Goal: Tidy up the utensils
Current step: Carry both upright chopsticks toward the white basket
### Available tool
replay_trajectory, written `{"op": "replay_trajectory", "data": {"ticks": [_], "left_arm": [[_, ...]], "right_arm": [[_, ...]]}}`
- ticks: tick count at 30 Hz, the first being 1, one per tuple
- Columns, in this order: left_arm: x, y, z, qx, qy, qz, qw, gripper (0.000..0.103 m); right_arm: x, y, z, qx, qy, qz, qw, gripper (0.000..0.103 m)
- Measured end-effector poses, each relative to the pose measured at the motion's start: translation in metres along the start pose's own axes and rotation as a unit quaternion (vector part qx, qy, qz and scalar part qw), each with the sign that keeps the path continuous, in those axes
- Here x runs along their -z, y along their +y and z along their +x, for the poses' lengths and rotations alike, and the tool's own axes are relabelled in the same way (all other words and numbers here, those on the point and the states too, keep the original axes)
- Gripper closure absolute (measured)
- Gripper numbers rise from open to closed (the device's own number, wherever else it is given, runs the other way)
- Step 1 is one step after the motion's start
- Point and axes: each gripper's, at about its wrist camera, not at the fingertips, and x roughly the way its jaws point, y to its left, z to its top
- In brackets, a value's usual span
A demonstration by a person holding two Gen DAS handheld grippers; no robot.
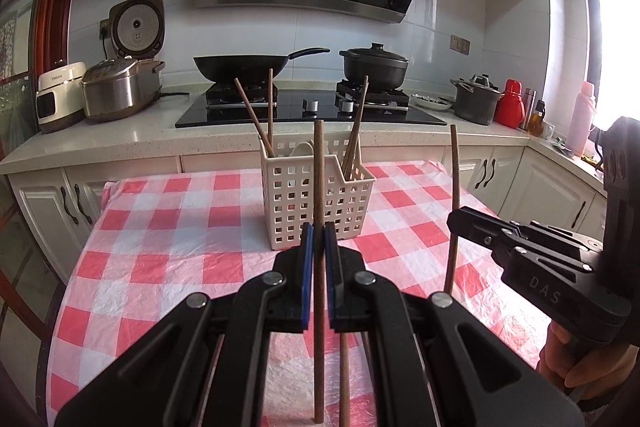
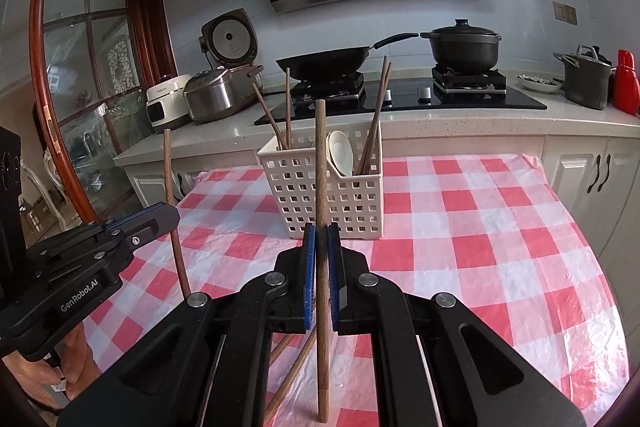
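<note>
Table w/ red-white checked plastic cloth (image 1: 168, 227). White perforated plastic utensil basket (image 1: 316, 199) stands ahead of both tongs, centre-table. Left tongs (image 1: 319, 247) clamped on brown wooden chopstick (image 1: 319, 163), axis upright. Right tongs (image 2: 321, 247) clamped on second brown wooden chopstick (image 2: 320, 155), likewise upright. Approx. equal reach to basket; loose chopsticks (image 2: 288, 383) lie nearer than basket.

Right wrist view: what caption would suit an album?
Right gripper clamps an upright brown wooden chopstick before a white perforated plastic utensil basket on a red-checked tablecloth.
</note>
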Motion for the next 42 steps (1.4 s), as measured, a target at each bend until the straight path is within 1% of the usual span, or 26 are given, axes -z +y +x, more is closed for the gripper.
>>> {"op": "replay_trajectory", "data": {"ticks": [7, 17, 26, 32, 36, 42], "left_arm": [[-0.004, -0.002, -0.015, -0.007, -0.018, 0.009, 0.9998, 0.097], [-0.003, -0.003, -0.018, -0.003, -0.019, 0.01, 0.9998, 0.097], [-0.014, -0.006, -0.013, 0.001, -0.016, 0.019, 0.9997, 0.097], [-0.029, -0.005, -0.004, 0.006, -0.006, 0.029, 0.9996, 0.097], [-0.045, -0.006, -0.001, 0.005, -0.012, 0.038, 0.9992, 0.097], [-0.074, 0.002, 0.01, 0.013, -0.016, 0.028, 0.9994, 0.097]], "right_arm": [[-0.001, 0.006, -0.008, -0.005, -0.006, -0.007, 1.0, 0.097], [-0.002, 0.01, -0.012, -0.009, -0.015, -0.011, 1.0, 0.098], [-0.011, 0.006, -0.012, -0.009, -0.019, -0.01, 1.0, 0.098], [-0.029, 0.001, -0.01, -0.004, -0.029, -0.014, 0.999, 0.098], [-0.044, -0.004, -0.003, -0.002, -0.032, -0.012, 0.999, 0.098], [-0.063, -0.009, 0.008, 0.003, -0.037, -0.011, 0.999, 0.098]]}}
